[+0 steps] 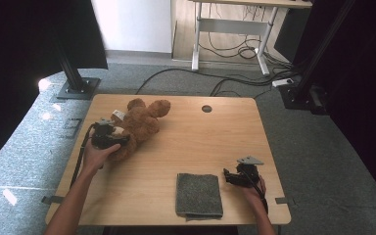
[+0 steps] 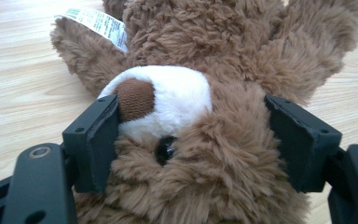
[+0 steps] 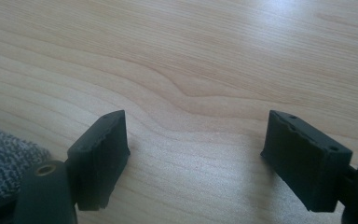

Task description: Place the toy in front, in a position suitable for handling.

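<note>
A brown teddy bear (image 1: 142,122) lies on its back at the table's left rear, with a white label by one ear. My left gripper (image 1: 120,137) straddles the bear's head (image 2: 223,154): one pad rests against the white muzzle with its brown nose (image 2: 135,98), and the other pad sinks into the fur on the far side. My right gripper (image 1: 228,176) rests low over the wooden table (image 1: 215,137) at the front right. It is open (image 3: 196,140), with nothing but bare wood between its pads.
A folded grey cloth (image 1: 199,195) lies near the table's front edge, just left of the right gripper, and its corner (image 3: 0,158) appears in the right gripper view. A round cable hole (image 1: 206,108) sits at the table's rear middle. Cables cross the floor behind.
</note>
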Tool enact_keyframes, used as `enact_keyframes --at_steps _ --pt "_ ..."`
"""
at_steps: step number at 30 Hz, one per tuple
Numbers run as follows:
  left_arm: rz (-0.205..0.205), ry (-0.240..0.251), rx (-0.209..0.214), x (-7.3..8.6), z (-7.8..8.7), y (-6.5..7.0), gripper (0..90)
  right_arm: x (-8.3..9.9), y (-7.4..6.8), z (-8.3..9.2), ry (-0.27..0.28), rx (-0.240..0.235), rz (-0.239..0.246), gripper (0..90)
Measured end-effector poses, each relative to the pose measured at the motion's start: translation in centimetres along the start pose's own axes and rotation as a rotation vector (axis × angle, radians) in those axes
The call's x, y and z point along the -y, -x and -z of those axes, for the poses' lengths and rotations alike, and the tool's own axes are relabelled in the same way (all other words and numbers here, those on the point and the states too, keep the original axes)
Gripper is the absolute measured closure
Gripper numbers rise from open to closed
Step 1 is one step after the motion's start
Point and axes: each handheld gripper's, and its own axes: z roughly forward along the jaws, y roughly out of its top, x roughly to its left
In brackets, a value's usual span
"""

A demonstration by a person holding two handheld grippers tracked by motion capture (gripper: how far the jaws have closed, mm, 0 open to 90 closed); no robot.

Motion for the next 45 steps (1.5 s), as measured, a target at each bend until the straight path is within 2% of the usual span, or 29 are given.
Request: enact_keyframes --at_steps 7,9,12,13,16,17,20,21,23,26,33,37,40,42,44,45 --pt "-0.023 0.0 0.039 -0.1 -0.5 1.5 24.4 0.0 0.0 0.0 0.0 -0.001 0.0 21.5" --pt "-0.041 -0.001 0.047 -0.2 -0.7 2.1 24.5 0.0 0.0 0.0 0.0 -0.001 0.0 21.5" --pt "-0.067 0.001 0.063 -0.3 -1.0 3.5 25.4 0.0 0.0 0.0 0.0 -0.001 0.0 21.5" --pt "-0.067 0.001 0.063 -0.3 -1.0 3.5 25.6 0.0 0.0 0.0 0.0 -0.001 0.0 21.5" --pt "-0.099 0.011 0.079 -0.2 -1.3 5.1 25.9 0.0 0.0 0.0 0.0 -0.001 0.0 21.5" --pt "-0.099 0.011 0.079 -0.2 -1.3 5.1 25.9 0.0 0.0 0.0 0.0 -0.001 0.0 21.5" --pt "-0.131 0.017 0.094 0.0 -1.5 6.8 26.1 0.0 0.0 0.0 0.0 -0.003 0.0 21.5" --pt "-0.131 0.017 0.094 0.0 -1.5 6.8 26.1 0.0 0.0 0.0 0.0 -0.004 0.001 21.5" --pt "-0.152 0.018 0.113 0.1 -1.5 7.9 26.2 0.0 0.0 0.0 0.0 -0.006 0.003 21.5" --pt "-0.171 0.019 0.11 0.2 -1.6 8.5 26.3 0.0 0.0 0.0 0.0 -0.007 0.003 21.5" --pt "-0.152 0.016 0.124 0.0 -1.6 8.4 26.3 0.0 0.0 0.0 0.003 -0.01 -0.001 22.2" --pt "-0.154 0.018 0.124 0.0 -1.7 8.4 26.3 -0.2 0.3 -0.1 0.014 -0.022 -0.026 23.1" --pt "-0.152 0.021 0.129 0.0 -1.8 8.4 26.5 -0.7 0.3 0.1 0.043 -0.029 -0.033 23.2" --pt "-0.151 0.023 0.138 0.0 -1.9 8.5 26.5 -1.6 0.1 0.4 0.083 -0.059 -0.045 23.6" --pt "-0.152 0.024 0.14 0.0 -1.9 8.5 26.5 -1.9 0.0 0.5 0.091 -0.072 -0.043 23.7" --pt "-0.151 0.024 0.142 -0.1 -2.0 8.6 26.5 -2.5 -0.4 0.5 0.1 -0.088 -0.027 23.7"
